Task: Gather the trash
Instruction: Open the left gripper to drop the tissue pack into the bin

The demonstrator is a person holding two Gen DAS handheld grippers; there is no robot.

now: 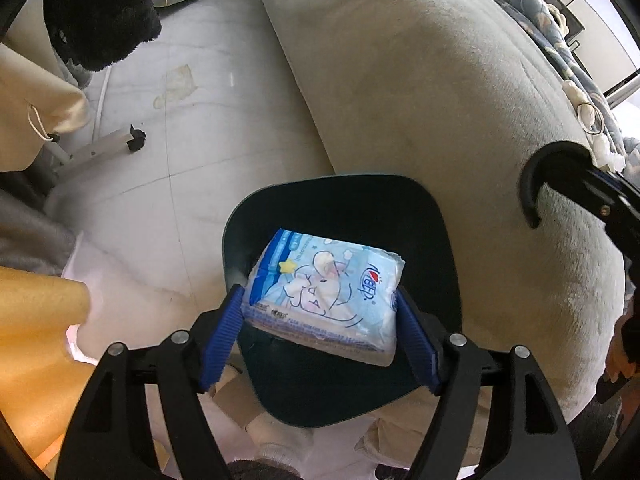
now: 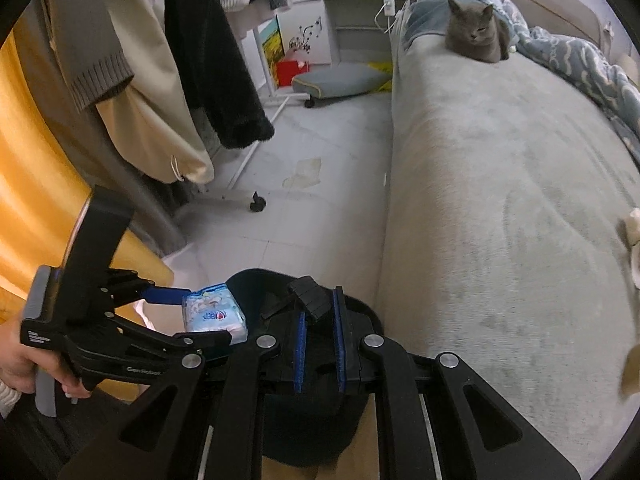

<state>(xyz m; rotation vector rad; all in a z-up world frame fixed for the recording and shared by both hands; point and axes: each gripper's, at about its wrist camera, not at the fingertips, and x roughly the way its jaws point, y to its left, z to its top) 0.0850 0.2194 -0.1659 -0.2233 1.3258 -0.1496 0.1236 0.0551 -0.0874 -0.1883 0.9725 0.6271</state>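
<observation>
Left hand-held gripper (image 1: 320, 300) is clenched on a tissue pack (image 1: 324, 292), blue pads pressing its two short sides. The pack hangs right over the open mouth of the dark trash bin (image 1: 420, 216), not touching the rim as far as I can tell.

Right hand-held gripper (image 2: 320, 308): pads nearly together, a narrow gap between them, with a black handle-like part of the bin (image 2: 308, 296) at or just past the tips. Cannot tell whether it actually pinches that part or just sits against it.

The bin stands on the floor (image 1: 192, 128), tight against the side edge of the bed (image 1: 400, 80). A grey cat (image 2: 476, 32) sits at the far end of the bed, well apart from the work. A clothes rack (image 2: 240, 192) on castors stands across the floor, with coats hanging from it.

Step in hand, my read: drop the pack into the bin.
- The pack is already centred over the opening; release straight down, no swing.
- Open both pads fully. The film wrapper looks soft and slightly crushed, so it may cling to one pad.
- Keep the right side steady so the bin does not tip or slide along the bed edge.

Writing: the pack carries a red-and-blue logo and a cartoon figure with a yellow star; small print along one edge is too small to read. The left gripper body shows white lettering, roughly "GenRobot", not sharp enough to confirm.
</observation>
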